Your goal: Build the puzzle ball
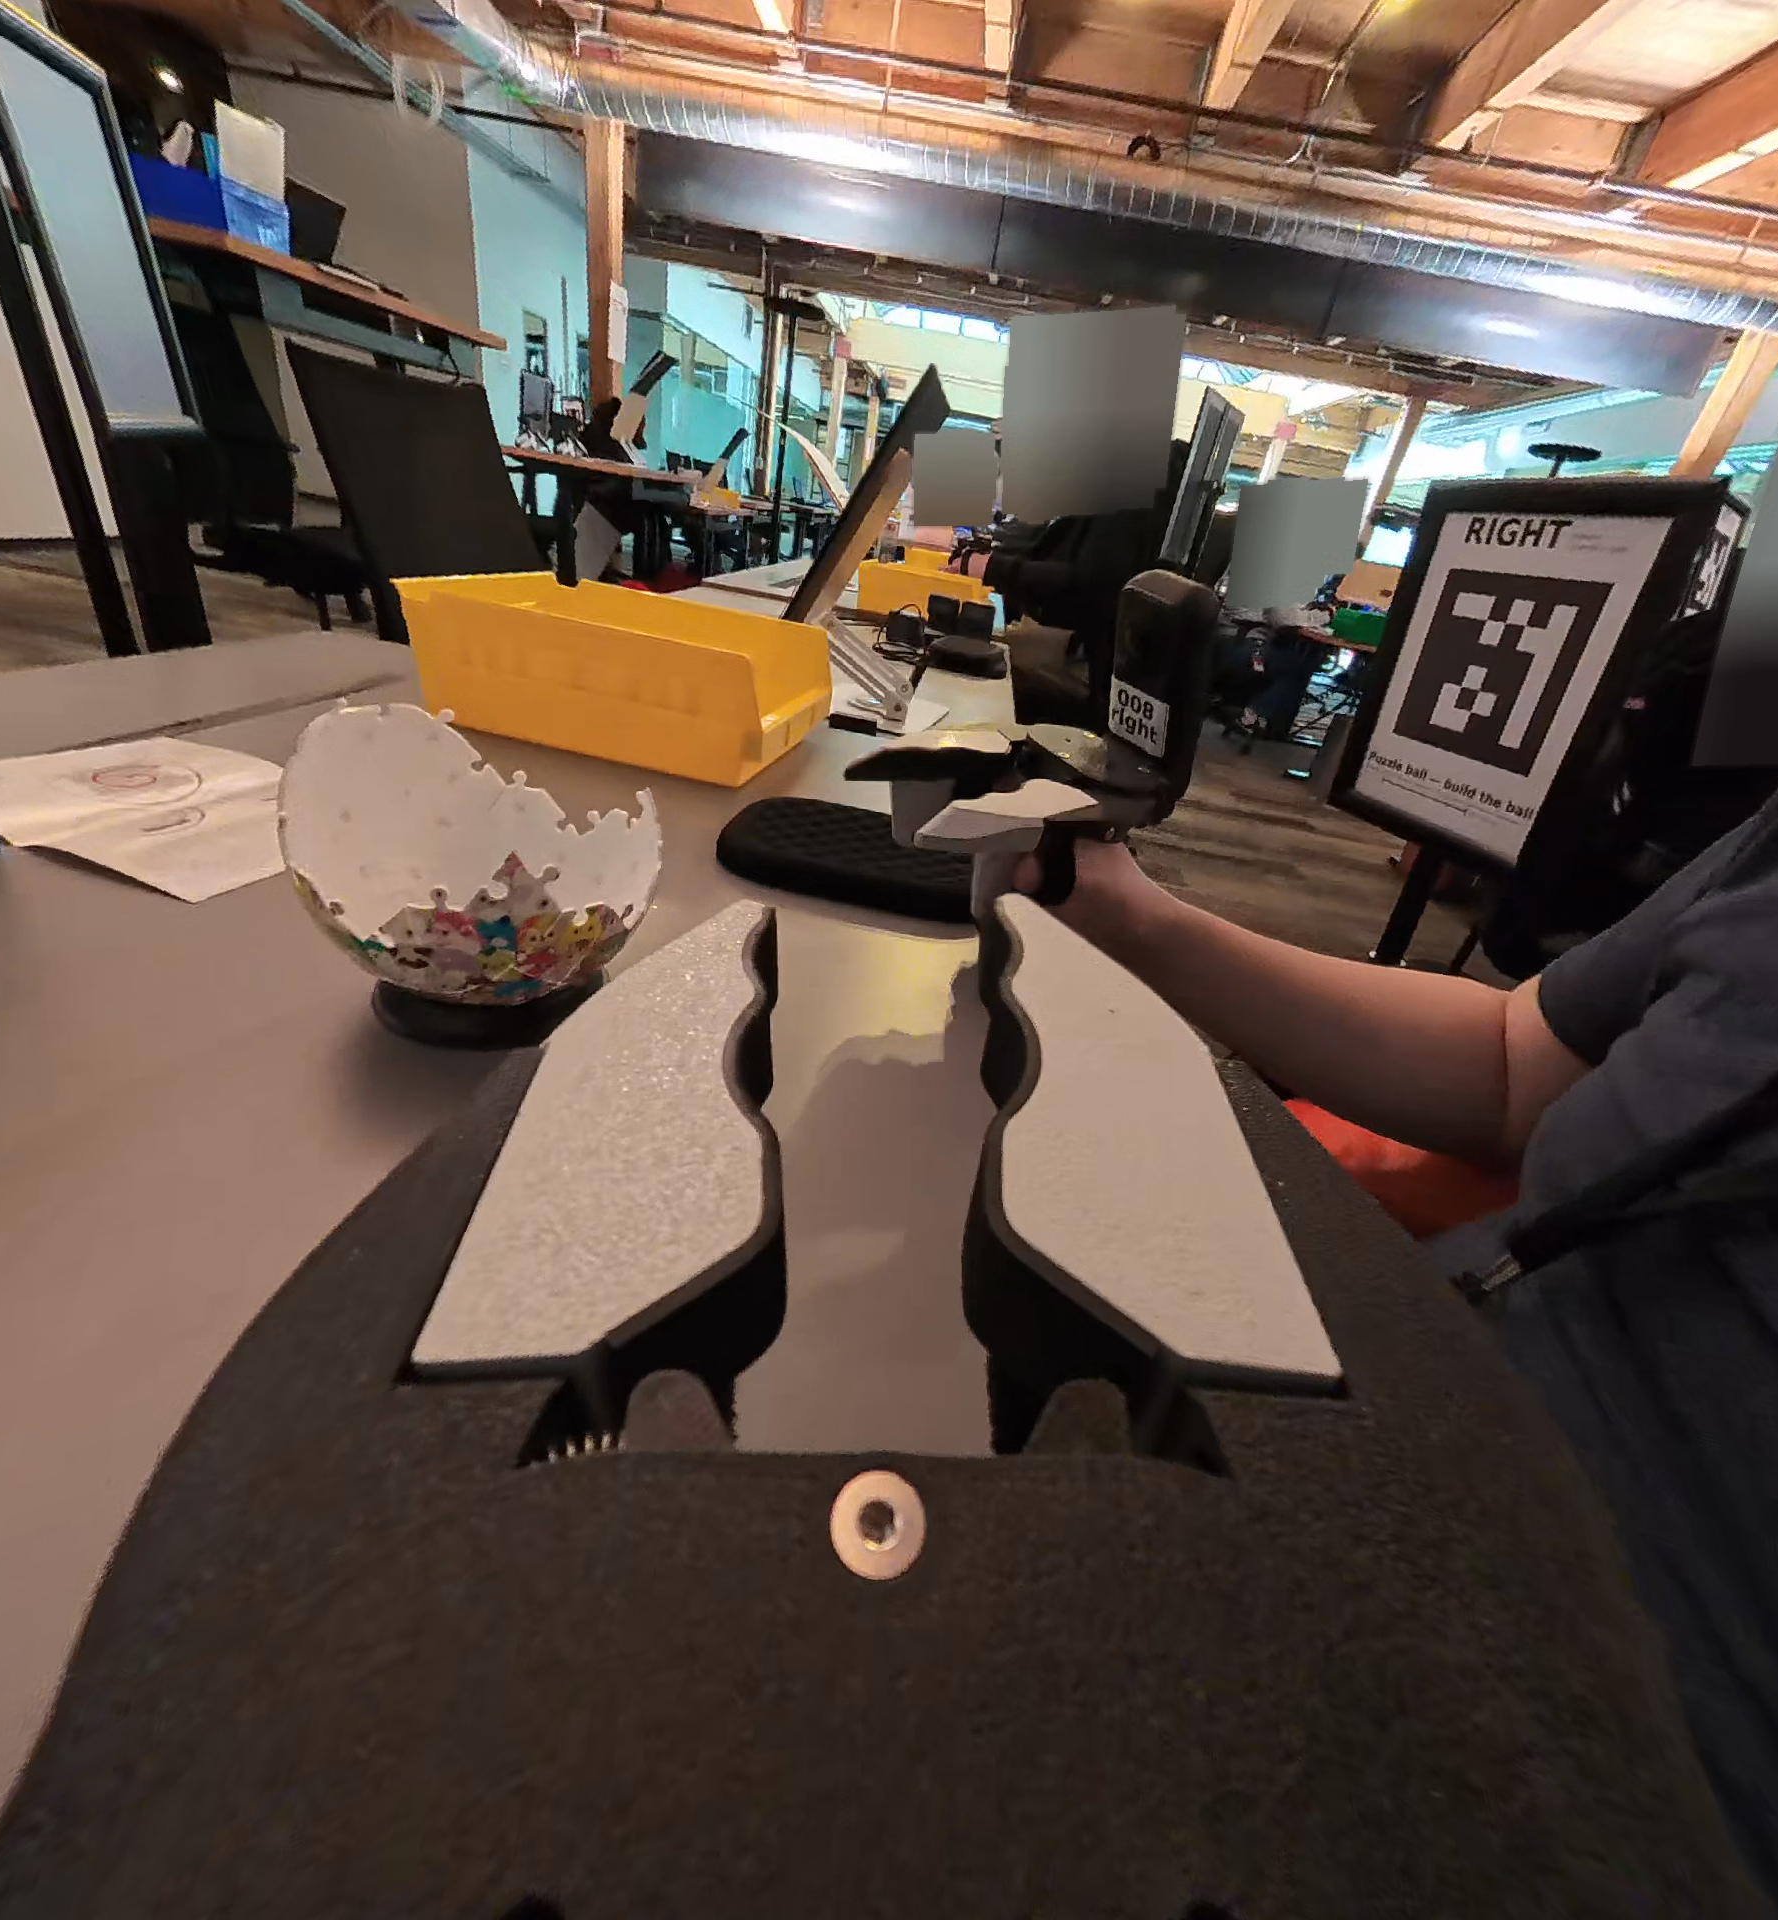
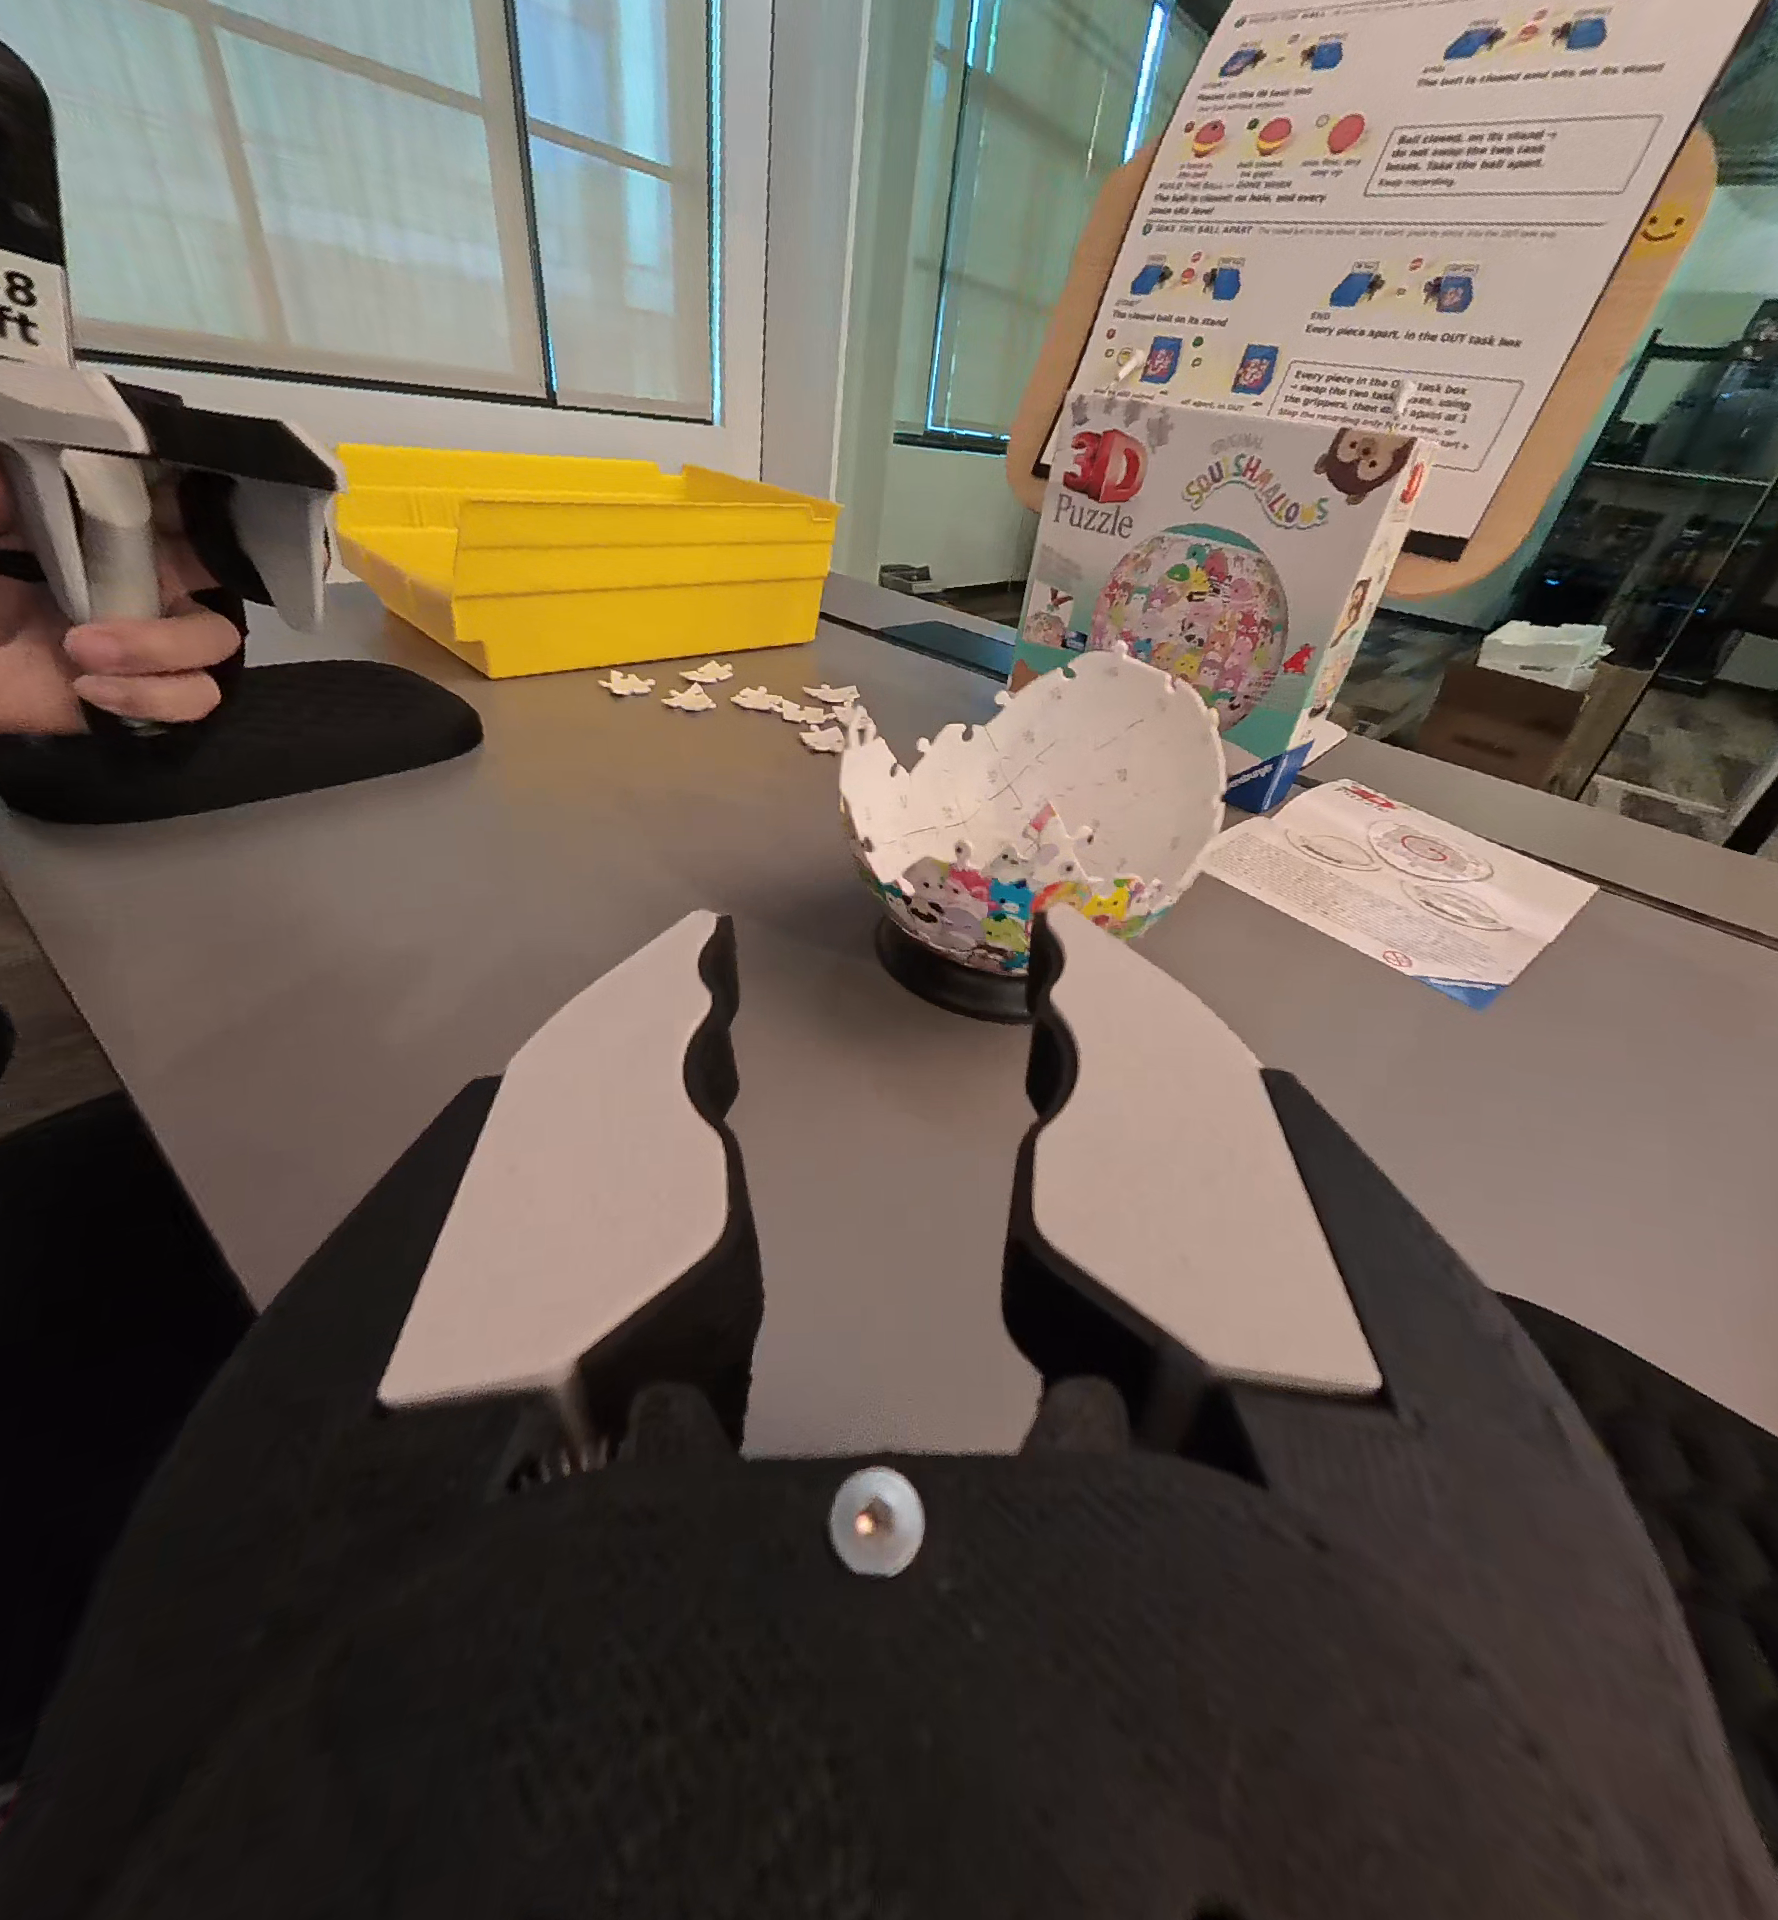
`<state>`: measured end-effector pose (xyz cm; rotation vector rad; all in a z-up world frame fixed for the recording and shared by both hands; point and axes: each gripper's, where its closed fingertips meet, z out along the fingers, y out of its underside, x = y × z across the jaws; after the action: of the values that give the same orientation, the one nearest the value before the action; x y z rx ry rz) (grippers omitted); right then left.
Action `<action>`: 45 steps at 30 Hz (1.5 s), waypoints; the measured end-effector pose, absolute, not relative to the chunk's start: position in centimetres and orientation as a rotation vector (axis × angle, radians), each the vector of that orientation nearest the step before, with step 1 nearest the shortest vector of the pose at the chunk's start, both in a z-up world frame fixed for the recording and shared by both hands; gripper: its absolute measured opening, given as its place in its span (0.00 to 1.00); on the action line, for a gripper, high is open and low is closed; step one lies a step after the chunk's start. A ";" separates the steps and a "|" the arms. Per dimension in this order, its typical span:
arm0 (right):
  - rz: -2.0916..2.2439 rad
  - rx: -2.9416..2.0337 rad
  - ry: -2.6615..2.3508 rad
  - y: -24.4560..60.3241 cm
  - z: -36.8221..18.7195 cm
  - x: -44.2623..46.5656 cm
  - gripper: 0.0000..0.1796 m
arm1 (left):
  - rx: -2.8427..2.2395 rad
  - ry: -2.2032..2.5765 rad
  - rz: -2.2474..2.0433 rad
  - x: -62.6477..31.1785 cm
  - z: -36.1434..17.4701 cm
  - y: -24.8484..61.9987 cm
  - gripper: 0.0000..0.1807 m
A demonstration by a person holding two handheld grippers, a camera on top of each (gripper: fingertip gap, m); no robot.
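Observation:
A part-built puzzle ball stands on a black round stand on the grey table. It is an open shell, white inside and colourful outside, and also shows in the right wrist view. Several loose white puzzle pieces lie on the table behind it, near a yellow bin. My left gripper is open and empty, right of the ball. My right gripper is open and empty, just in front of the ball's stand. Each gripper shows in the other's view, held in a hand.
A yellow bin stands behind the ball. Black padded rests lie near the table's edges. The puzzle box and an instruction leaflet lie beside the ball. A board with printed sheets and a framed sign stand nearby. People sit at far desks. There is about 20 cm between the tips of the two grippers.

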<state>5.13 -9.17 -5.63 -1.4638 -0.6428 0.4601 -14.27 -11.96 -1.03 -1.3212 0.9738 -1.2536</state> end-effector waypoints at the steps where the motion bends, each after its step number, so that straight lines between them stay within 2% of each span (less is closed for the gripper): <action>1: 0.462 -1.453 -0.642 -9.3 -5.4 5.0 0.30 | -1.322 0.971 -1.233 -14.2 -1.1 -12.0 0.20; 6: 0.571 -1.401 -0.641 -9.5 -4.6 4.1 0.32 | -1.370 0.985 -1.057 -15.4 -1.3 -10.9 0.19; 8: 0.695 -1.411 -0.650 -9.2 -4.6 3.5 0.25 | -1.399 0.967 -0.999 -16.6 -0.8 -10.1 0.19; 11: 0.636 -1.380 -0.616 -8.0 -4.0 4.1 0.19 | -1.495 0.908 -0.872 -18.7 -0.5 -8.3 0.19; 19: 0.432 -1.203 -0.567 -7.0 -2.4 5.8 0.19 | -1.727 0.739 -0.590 -24.4 -1.6 -4.0 0.21; 25: 0.587 -1.228 -0.625 -7.1 -3.0 4.4 0.19 | -1.874 0.706 -0.430 -26.4 -3.9 -0.7 0.22; 30: 0.621 -1.250 -0.673 -7.1 -3.5 3.5 0.19 | -2.024 0.790 -0.304 -26.7 -6.1 2.0 0.15; 34: 0.618 -1.237 -0.680 -7.3 -3.4 3.4 0.19 | -2.104 0.907 -0.232 -26.3 -6.2 4.0 0.15; 38: 0.677 -1.240 -0.653 -7.2 -3.3 3.7 0.19 | -2.078 1.277 0.039 -26.9 -3.4 7.5 0.15; 45: 0.744 -1.239 -0.597 -6.9 -3.1 4.5 0.19 | -2.235 1.616 -0.054 -25.5 -4.1 11.1 0.17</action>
<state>4.53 -6.89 -3.08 -1.2393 -0.5967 0.7438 -25.55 11.13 -4.11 -2.2354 1.6156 -0.0543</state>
